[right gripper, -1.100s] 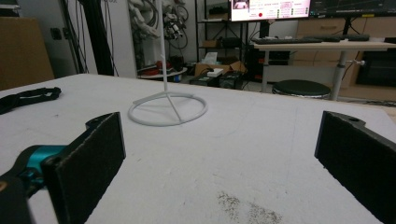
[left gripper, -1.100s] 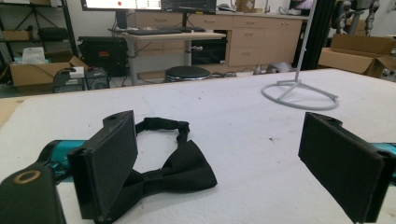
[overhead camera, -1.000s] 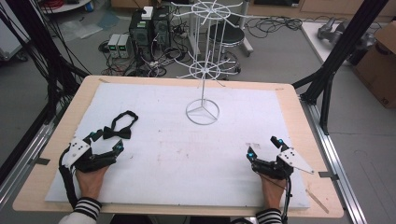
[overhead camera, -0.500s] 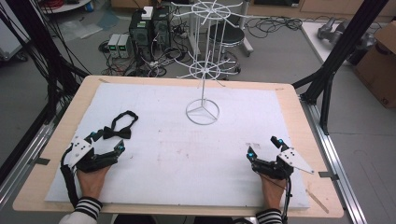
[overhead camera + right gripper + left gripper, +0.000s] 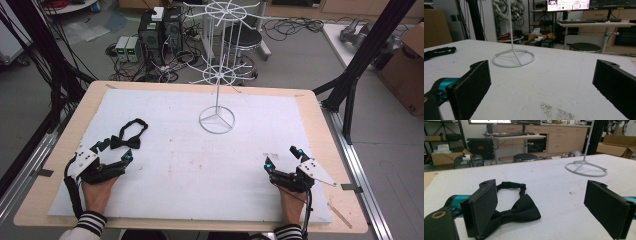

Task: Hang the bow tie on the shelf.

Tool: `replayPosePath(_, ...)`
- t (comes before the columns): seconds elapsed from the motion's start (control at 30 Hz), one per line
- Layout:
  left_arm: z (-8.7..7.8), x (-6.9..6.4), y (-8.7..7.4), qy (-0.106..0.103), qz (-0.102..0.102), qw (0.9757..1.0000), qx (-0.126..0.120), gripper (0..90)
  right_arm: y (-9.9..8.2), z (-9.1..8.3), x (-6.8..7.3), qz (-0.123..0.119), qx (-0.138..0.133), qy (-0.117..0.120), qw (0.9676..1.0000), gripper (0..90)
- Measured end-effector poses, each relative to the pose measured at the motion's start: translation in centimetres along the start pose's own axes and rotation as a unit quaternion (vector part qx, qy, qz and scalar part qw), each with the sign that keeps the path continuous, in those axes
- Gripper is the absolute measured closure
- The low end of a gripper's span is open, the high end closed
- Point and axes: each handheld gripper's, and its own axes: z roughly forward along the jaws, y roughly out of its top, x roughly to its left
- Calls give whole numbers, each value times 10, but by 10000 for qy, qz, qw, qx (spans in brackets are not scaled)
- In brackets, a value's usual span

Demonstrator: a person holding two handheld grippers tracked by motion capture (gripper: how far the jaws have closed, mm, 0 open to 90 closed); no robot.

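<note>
Black fabric marks the one bow tie [image 5: 125,141], lying flat on the white mat [image 5: 175,170] at the left of the worktop [image 5: 310,100], its strap looped behind it. One left gripper [image 5: 114,152] rests just beside it, fingers [image 5: 482,207] spread wide and holding nothing; in the left gripper view the bow [image 5: 517,210] sits between them, near the left finger. One white wire stand [image 5: 216,120] rises at the middle far side, with two spoked tiers. One right gripper [image 5: 282,157] rests at the right, well apart from the tie, its fingers [image 5: 471,87] wide open and empty.
</note>
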Motion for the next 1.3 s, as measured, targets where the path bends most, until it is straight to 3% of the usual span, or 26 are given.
replayPosePath(0.13, 3, 2, 8, -134, -10, 9995, 271, 119, 0, 0, 0, 24, 8, 1, 10000, 7)
replayPosePath(0.3, 6, 6, 21, -201, 28, 9992, 358, 119, 0, 0, 0, 33, 7, 3, 10000, 7)
replayPosePath(0.47, 15, 13, 41, -376, 162, 9966, 717, 119, 0, 0, 0, 18, -8, -4, 10000, 7)
replayPosePath(0.53, 23, 16, 52, -473, 189, 9937, 997, 119, 0, -1, 0, 15, -12, 2, 10000, 7)
replayPosePath(0.67, 31, 19, 62, -597, 207, 9909, 1190, 119, 0, -1, 0, 14, -13, 0, 10000, 7)
replayPosePath(0.8, 46, 20, 72, -725, 265, 9842, 1597, 120, 0, -1, 0, 15, -13, -2, 10000, 7)
replayPosePath(0.87, 52, 21, 74, -759, 290, 9811, 1756, 120, 0, -1, 0, 14, -14, -2, 10000, 7)
replayPosePath(0.9, 52, 21, 74, -759, 290, 9811, 1756, 121, 0, -1, 0, 14, -14, -2, 10000, 7)
replayPosePath(0.93, 58, 25, 75, -767, 306, 9780, 1917, 121, 0, -1, 0, 13, -14, 0, 10000, 7)
replayPosePath(1.03, 62, 27, 76, -750, 289, 9758, 2032, 120, 0, -1, 0, 9, -18, 3, 10000, 7)
replayPosePath(1.1, 67, 29, 76, -753, 330, 9722, 2192, 121, 0, -1, 0, 12, -16, -3, 10000, 7)
replayPosePath(1.13, 67, 29, 76, -753, 330, 9722, 2192, 123, 0, -1, 0, 18, -17, -3, 10000, 7)
replayPosePath(1.17, 71, 31, 75, -790, 385, 9686, 2326, 123, 0, -1, 0, 24, -18, -8, 10000, 7)
replayPosePath(1.2, 72, 32, 74, -817, 389, 9668, 2391, 123, 0, -1, 0, 20, -16, -4, 10000, 7)
replayPosePath(1.23, 72, 32, 74, -817, 389, 9668, 2391, 123, 0, -1, 0, 20, -16, -4, 10000, 7)
replayPosePath(1.27, 76, 36, 72, -778, 409, 9629, 2550, 123, 0, -1, 0, 15, -17, -2, 10000, 7)
replayPosePath(1.3, 76, 36, 72, -778, 409, 9629, 2550, 123, 0, -1, 0, 11, -17, -2, 10000, 7)
